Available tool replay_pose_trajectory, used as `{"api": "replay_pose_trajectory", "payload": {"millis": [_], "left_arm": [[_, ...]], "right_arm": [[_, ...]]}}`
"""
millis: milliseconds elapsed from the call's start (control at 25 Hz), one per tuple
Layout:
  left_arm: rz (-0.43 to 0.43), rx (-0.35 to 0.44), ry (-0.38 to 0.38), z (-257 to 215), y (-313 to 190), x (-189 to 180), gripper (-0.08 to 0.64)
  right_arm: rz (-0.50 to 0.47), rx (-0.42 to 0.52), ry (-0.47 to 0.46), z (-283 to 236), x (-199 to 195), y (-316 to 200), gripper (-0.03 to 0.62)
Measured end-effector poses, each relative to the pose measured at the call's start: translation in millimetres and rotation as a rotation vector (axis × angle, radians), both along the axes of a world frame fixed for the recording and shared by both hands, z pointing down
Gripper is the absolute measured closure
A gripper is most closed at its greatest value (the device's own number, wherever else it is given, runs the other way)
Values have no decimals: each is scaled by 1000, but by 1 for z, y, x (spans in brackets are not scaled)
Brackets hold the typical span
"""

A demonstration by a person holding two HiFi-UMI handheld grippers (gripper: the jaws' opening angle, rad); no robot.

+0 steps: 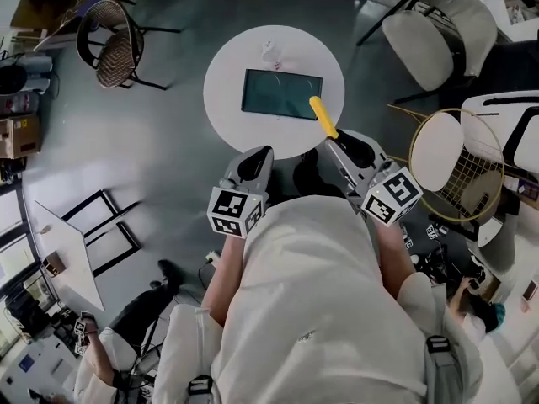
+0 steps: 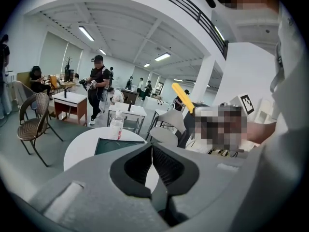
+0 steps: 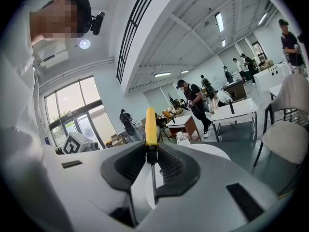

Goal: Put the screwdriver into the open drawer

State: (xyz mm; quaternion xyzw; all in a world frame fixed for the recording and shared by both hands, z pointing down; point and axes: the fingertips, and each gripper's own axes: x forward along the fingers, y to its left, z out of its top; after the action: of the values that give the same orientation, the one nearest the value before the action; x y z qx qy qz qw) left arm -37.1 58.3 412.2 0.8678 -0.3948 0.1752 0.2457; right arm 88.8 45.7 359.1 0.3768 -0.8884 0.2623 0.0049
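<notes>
Grippers counted: two, each with one marker cube; left gripper (image 1: 263, 154) has its jaws pressed together with nothing between them, and it hangs just short of the near rim of the round table (image 1: 227, 74); right gripper (image 1: 337, 141) is pinching the one screwdriver (image 1: 323, 117), pads closed where the yellow handle meets the thin metal shaft. From that gripper's own view the screwdriver (image 3: 151, 124) points forward, handle out beyond the jaws, shaft running back between them.

Tables within reach: one, white; on it one open drawer (image 1: 282, 93), dark and rectangular, lying near the middle, and one small bottle (image 1: 269, 50) just beyond the drawer's far edge. The handle's tip shows over the drawer's near right corner; the screwdriver is not in the drawer, and I cannot tell how high above it sits.

Chairs I can count with certainty: three; a dark wicker chair (image 1: 109, 42) far left, a white padded chair (image 1: 438, 36) far right, a wire-frame chair (image 1: 455, 162) close by the right gripper. A bare white margin runs round all four drawer edges; grey floor (image 1: 168, 141) separates the table rim from the wicker and padded chairs.
</notes>
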Motion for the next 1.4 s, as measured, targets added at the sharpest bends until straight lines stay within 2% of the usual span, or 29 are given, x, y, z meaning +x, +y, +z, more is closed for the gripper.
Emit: {"api": "replay_pose_trajectory", "payload": {"millis": [200, 480, 880, 1160, 1400], "left_arm": [[-48, -40, 12, 12, -1, 10, 548], [-74, -81, -19, 37, 1, 8, 548], [-41, -132, -57, 88, -11, 4, 547], [-81, -163, -50, 119, -29, -4, 546], [-81, -204, -63, 149, -34, -2, 546]], "right_arm": [[-57, -11, -6, 9, 6, -6, 507], [-88, -49, 3, 18, -1, -3, 506], [-66, -85, 38, 26, -8, -4, 506], [-34, -110, 67, 34, -4, -10, 506], [-24, -136, 73, 43, 0, -8, 506]]}}
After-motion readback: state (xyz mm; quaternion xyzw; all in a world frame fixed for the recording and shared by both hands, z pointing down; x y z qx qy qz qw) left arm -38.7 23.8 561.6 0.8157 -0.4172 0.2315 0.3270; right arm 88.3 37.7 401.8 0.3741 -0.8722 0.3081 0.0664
